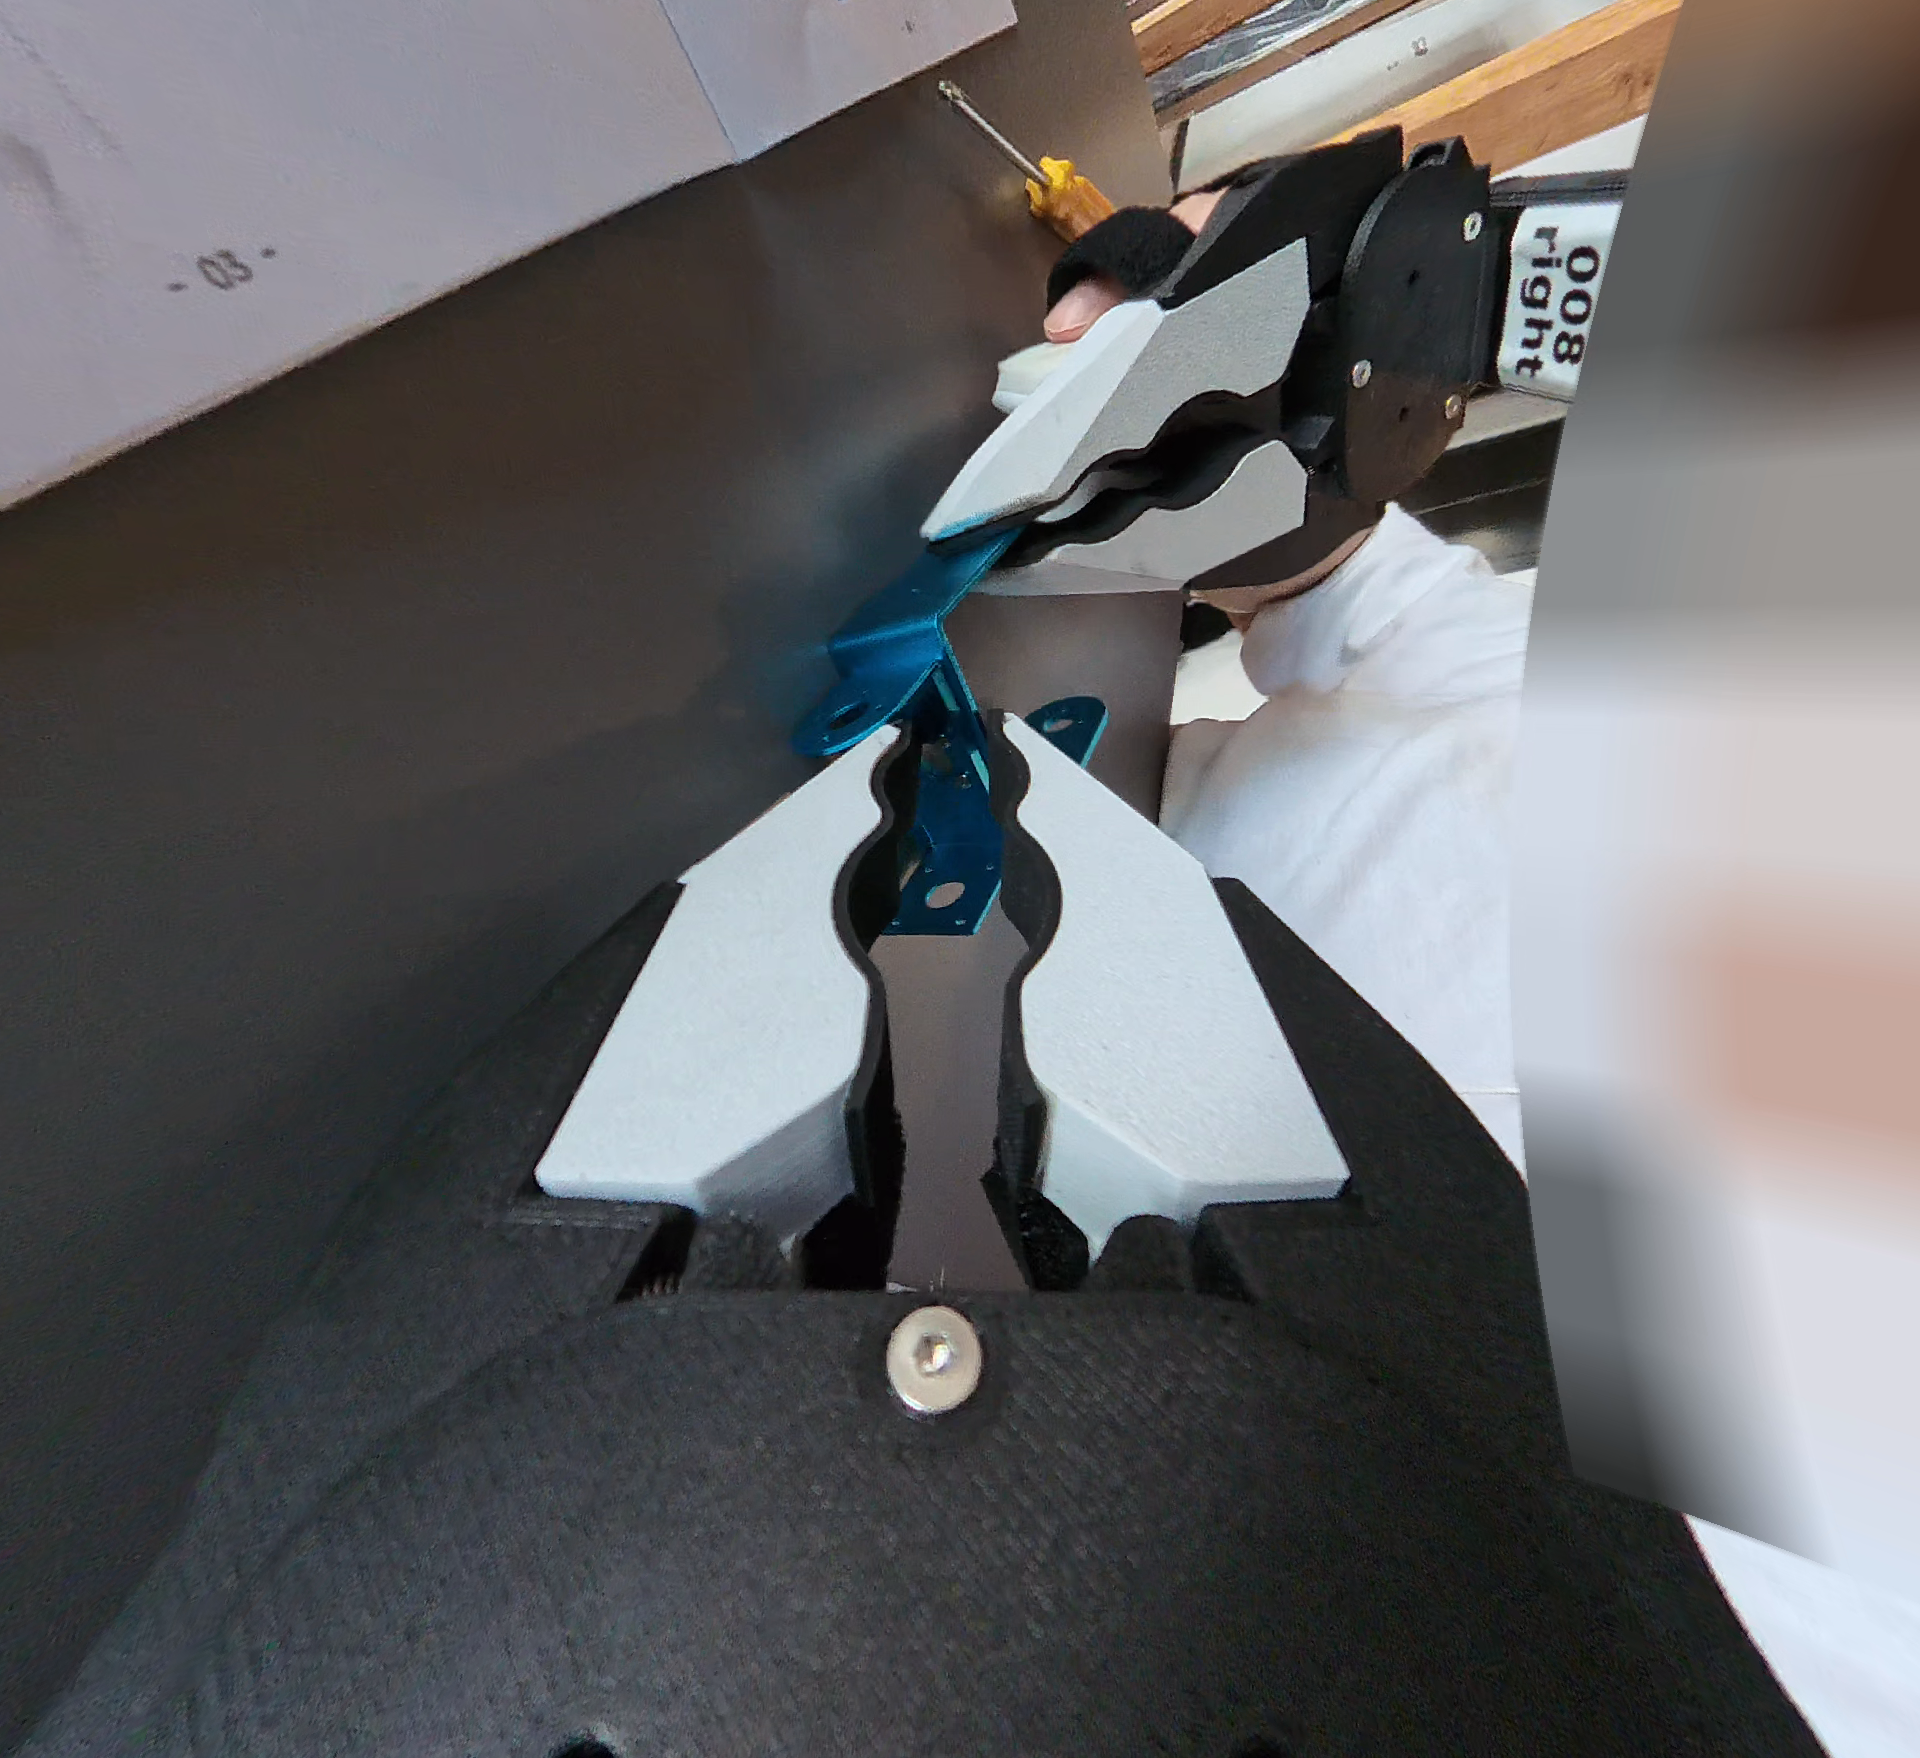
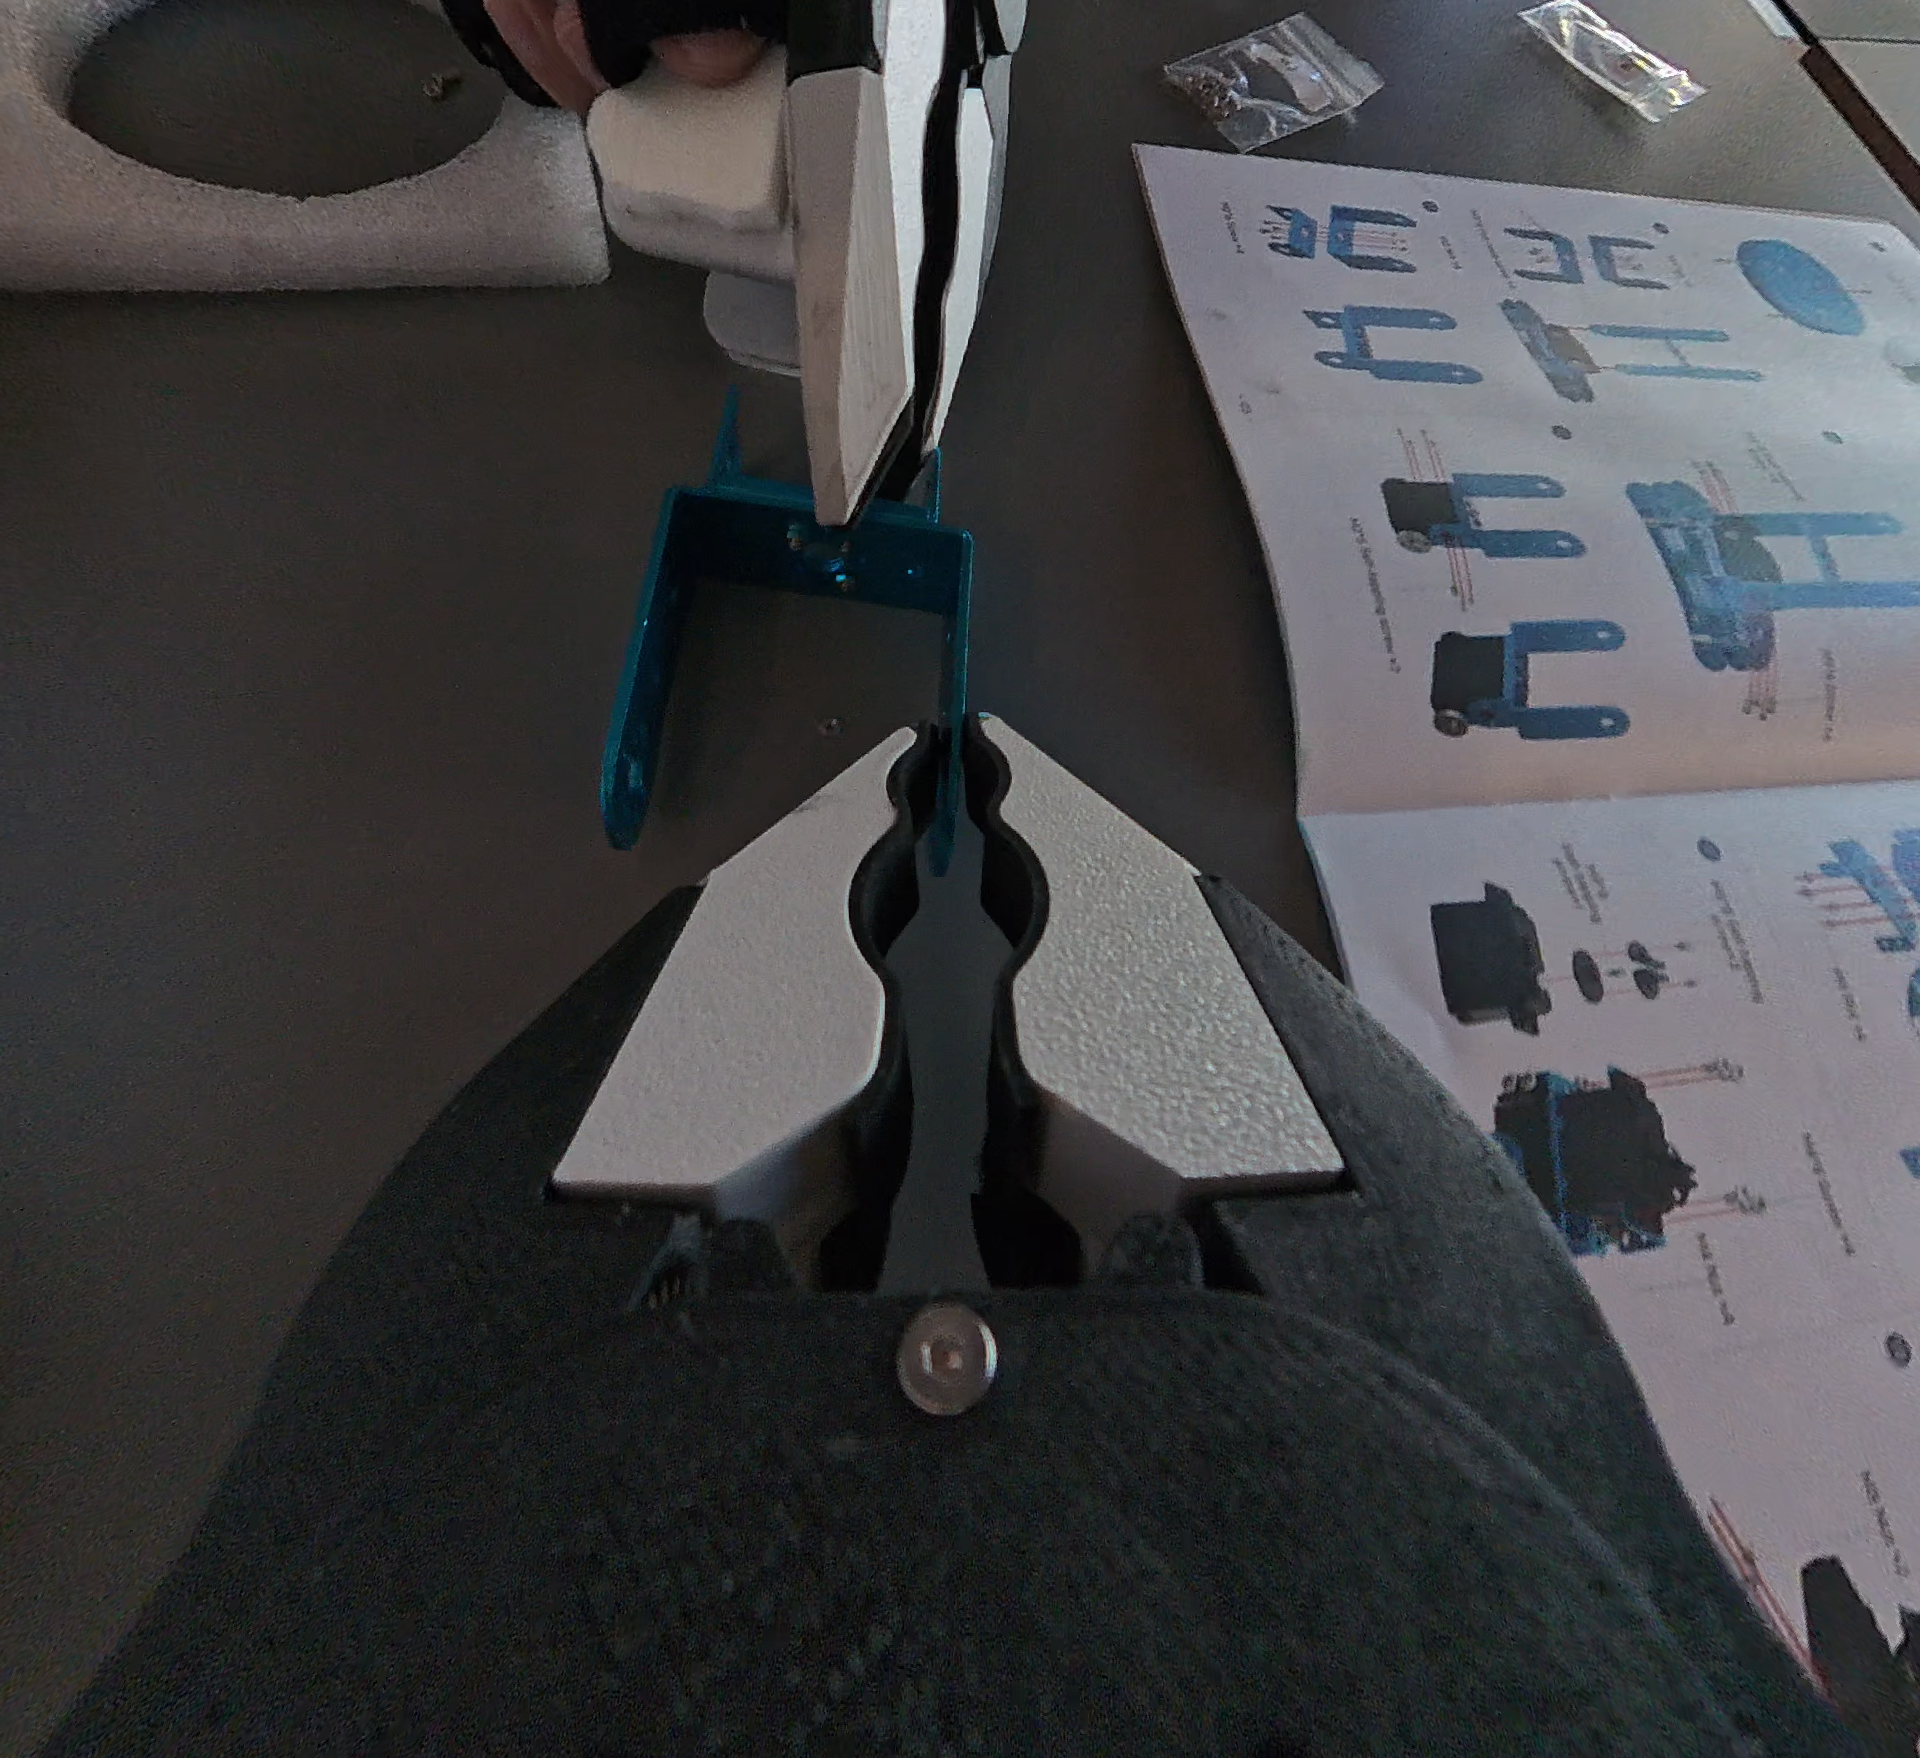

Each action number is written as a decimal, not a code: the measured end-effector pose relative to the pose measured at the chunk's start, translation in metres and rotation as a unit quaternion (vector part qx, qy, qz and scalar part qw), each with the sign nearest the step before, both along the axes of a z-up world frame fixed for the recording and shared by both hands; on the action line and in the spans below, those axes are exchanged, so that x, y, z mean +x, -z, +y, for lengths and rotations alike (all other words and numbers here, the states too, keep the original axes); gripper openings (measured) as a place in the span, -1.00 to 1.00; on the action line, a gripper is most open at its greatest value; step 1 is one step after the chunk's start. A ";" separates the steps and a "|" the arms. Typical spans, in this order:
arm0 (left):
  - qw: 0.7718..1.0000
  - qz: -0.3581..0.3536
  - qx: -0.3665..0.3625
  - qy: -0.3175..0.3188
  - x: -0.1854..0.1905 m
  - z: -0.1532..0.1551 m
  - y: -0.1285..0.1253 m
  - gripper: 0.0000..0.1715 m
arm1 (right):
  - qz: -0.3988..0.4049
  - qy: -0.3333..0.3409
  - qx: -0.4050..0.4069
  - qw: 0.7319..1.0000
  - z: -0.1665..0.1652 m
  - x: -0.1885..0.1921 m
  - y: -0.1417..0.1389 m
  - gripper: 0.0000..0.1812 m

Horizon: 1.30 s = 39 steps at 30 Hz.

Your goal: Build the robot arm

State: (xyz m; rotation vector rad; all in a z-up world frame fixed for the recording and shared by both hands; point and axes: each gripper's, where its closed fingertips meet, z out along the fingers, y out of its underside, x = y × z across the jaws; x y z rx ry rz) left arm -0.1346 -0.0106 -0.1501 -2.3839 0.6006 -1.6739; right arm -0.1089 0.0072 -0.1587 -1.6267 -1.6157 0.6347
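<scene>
Dark grey tabletop (image 2: pixel 312 482) carries the scene. Both jaws pinch 1 blue anodised metal U-shaped bracket (image 2: pixel 790 555) held above it: right gripper (image 2: pixel 951 742) clamps a side arm, left gripper (image 1: pixel 951 742) its drilled mount. Rigid, light, likely slick; flat faces grip best. Printed assembly manual (image 2: pixel 1558 565) lies nearby.

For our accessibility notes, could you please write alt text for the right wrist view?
The right gripper clamps one arm of a blue metal U-bracket, while the left gripper pinches its far side; assembly instruction sheets lie alongside on the dark table.
</scene>
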 end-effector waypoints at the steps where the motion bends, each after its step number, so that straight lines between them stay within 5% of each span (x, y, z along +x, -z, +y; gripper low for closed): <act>1: 1.000 0.002 0.002 -0.003 -0.002 0.001 0.000 -0.87 | 0.000 -0.002 0.000 1.000 0.002 -0.003 0.000 -0.95; 8: 1.000 -0.025 -0.007 -0.015 -0.011 0.005 -0.011 -0.83 | 0.024 -0.004 0.030 0.999 0.003 0.002 -0.014 -0.80; 14: 0.999 -0.035 -0.009 -0.018 -0.015 0.005 -0.014 -0.88 | 0.005 -0.043 0.006 0.999 -0.026 0.007 -0.007 -0.91; 39: 0.999 -0.023 -0.024 0.005 0.001 -0.002 -0.002 -0.93 | -0.054 -0.056 0.004 0.997 -0.021 0.002 0.001 -0.91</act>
